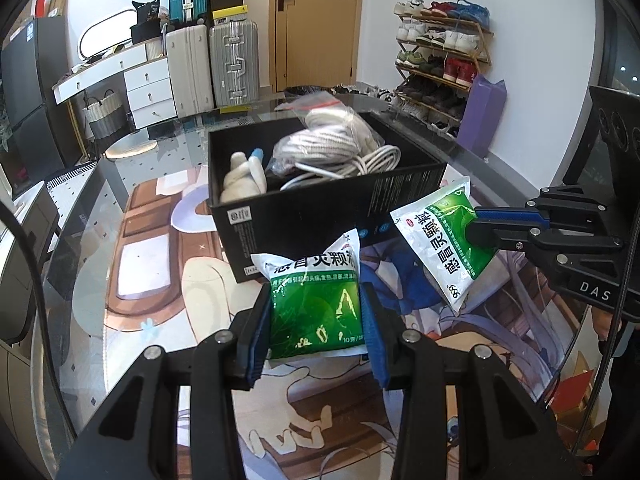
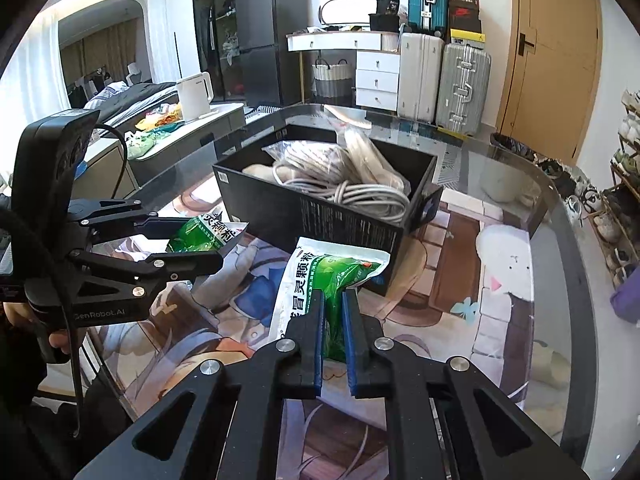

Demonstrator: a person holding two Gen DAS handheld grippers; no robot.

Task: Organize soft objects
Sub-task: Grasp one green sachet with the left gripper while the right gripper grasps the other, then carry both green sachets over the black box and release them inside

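Observation:
A black open box (image 1: 304, 216) stands on the glass table and holds coiled white cables in plastic bags (image 1: 340, 148) and a white sock roll (image 1: 240, 180). My left gripper (image 1: 316, 304) is shut on a green and white medicine sachet (image 1: 316, 300), held just in front of the box. My right gripper (image 2: 334, 300) is shut on a second green and white sachet (image 2: 320, 276), held above the table beside the box's near corner. The box also shows in the right wrist view (image 2: 332, 216). Each gripper shows in the other's view, the right one (image 1: 480, 224) and the left one (image 2: 200, 244).
The round glass table (image 2: 520, 184) lies over a printed cartoon mat (image 1: 168, 280). Suitcases (image 1: 232, 60), a white dresser (image 1: 148, 80), a door (image 1: 316, 20) and a shoe rack (image 1: 440, 60) stand behind. A white kettle (image 2: 194, 94) sits on a side counter.

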